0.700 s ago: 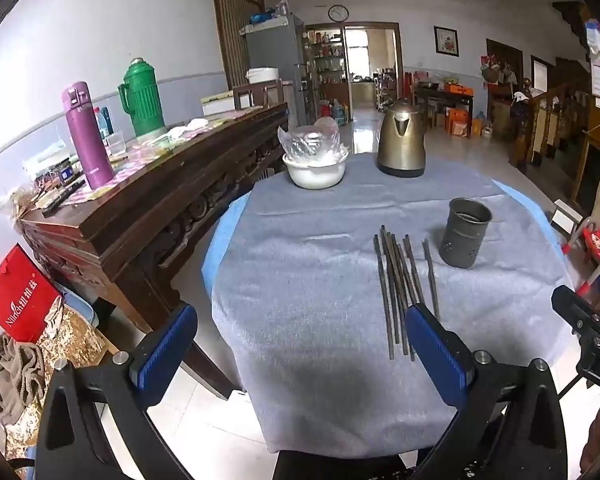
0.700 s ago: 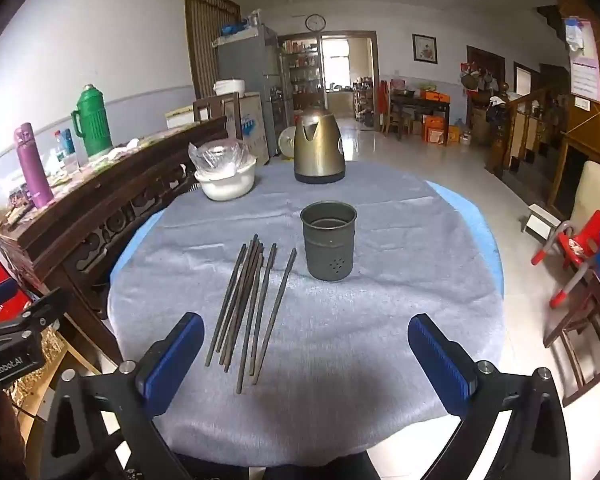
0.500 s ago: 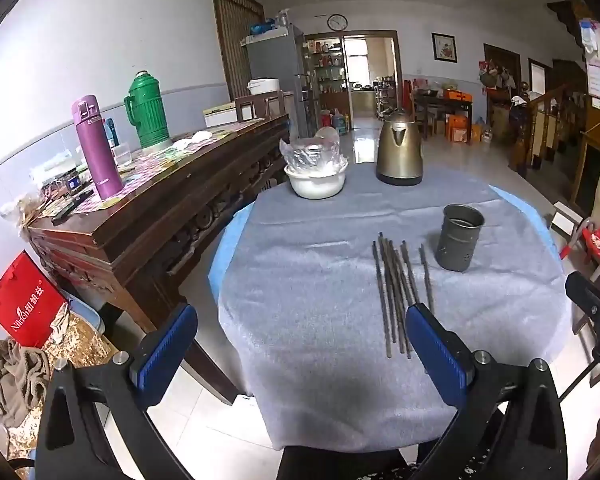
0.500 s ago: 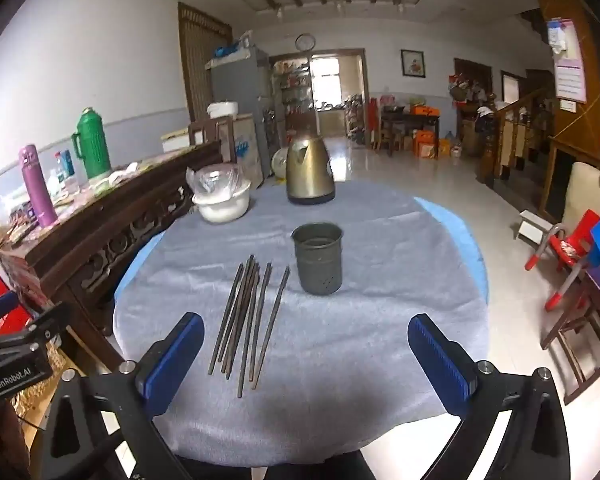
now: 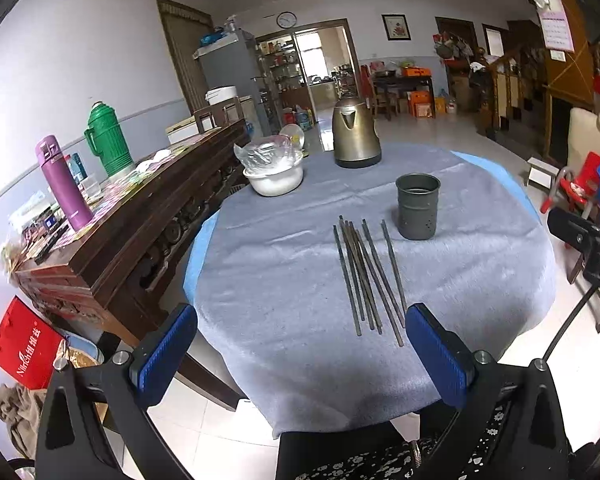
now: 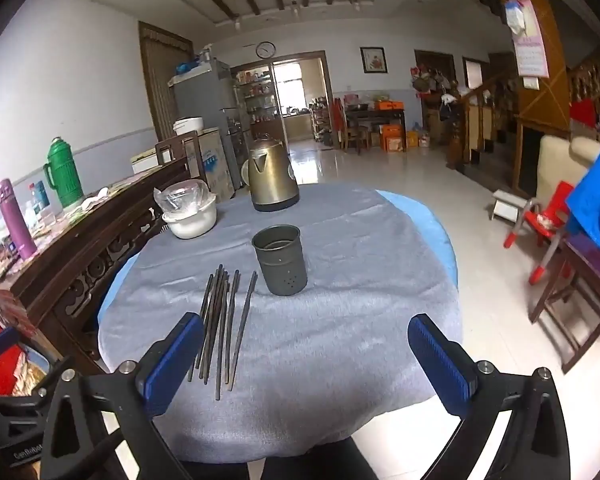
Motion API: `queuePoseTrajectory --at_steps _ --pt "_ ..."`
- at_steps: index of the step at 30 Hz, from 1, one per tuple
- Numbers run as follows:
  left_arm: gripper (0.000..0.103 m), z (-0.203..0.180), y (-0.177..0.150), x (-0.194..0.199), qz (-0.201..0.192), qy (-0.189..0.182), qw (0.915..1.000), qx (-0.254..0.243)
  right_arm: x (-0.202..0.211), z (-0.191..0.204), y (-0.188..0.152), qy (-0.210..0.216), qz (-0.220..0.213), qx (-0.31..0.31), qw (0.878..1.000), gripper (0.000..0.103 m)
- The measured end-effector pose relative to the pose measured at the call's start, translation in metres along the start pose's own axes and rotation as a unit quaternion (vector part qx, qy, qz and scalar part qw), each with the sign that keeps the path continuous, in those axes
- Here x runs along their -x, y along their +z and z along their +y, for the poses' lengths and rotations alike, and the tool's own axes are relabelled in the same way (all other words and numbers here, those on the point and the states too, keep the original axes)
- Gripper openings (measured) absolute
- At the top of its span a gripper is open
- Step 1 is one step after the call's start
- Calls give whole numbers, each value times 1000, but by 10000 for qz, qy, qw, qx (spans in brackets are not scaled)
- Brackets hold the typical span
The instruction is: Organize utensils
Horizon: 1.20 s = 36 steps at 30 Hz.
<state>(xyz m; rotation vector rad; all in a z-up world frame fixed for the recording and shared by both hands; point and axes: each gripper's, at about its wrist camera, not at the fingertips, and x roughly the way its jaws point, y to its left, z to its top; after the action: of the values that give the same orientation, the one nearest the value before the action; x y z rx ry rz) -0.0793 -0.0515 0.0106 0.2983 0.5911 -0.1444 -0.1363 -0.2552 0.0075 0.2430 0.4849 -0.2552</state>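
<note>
The left tongs (image 5: 300, 344) hang over the near edge of the round table (image 5: 284, 280) with their blue pads spread wide apart and nothing between them. The right tongs (image 6: 304, 354) hover beside them, likewise gaping wide and empty, tipped down toward the tabletop.

On the grey cloth lies a loose bundle of dark chopsticks (image 5: 366, 276), flat and roughly parallel, their tips fanning a little at the near end. Just beyond their far ends and slightly to the right stands a dark metal holder (image 5: 417, 206), upright, with small holes near its base; it sits close to the chopsticks but apart from them. In the right view the chopsticks (image 6: 222, 320) lie close by the left pad, and the holder (image 6: 280, 260) stands nearer the middle.

Farther back on the table are a brass-coloured kettle (image 5: 355, 133) and a white bowl (image 5: 276, 180) with crumpled plastic in it. To the left, a dark wooden sideboard (image 5: 140, 216) carries a purple flask (image 5: 63, 184) and a green thermos (image 5: 107, 140).
</note>
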Motion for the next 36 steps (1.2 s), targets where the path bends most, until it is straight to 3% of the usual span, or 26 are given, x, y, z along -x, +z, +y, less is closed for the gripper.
queuePoseTrajectory --at_steps 36 --pt "103 -7 1 -1 25 -6 9999 -128 -6 8 -3 210 68 -44 9997 103"
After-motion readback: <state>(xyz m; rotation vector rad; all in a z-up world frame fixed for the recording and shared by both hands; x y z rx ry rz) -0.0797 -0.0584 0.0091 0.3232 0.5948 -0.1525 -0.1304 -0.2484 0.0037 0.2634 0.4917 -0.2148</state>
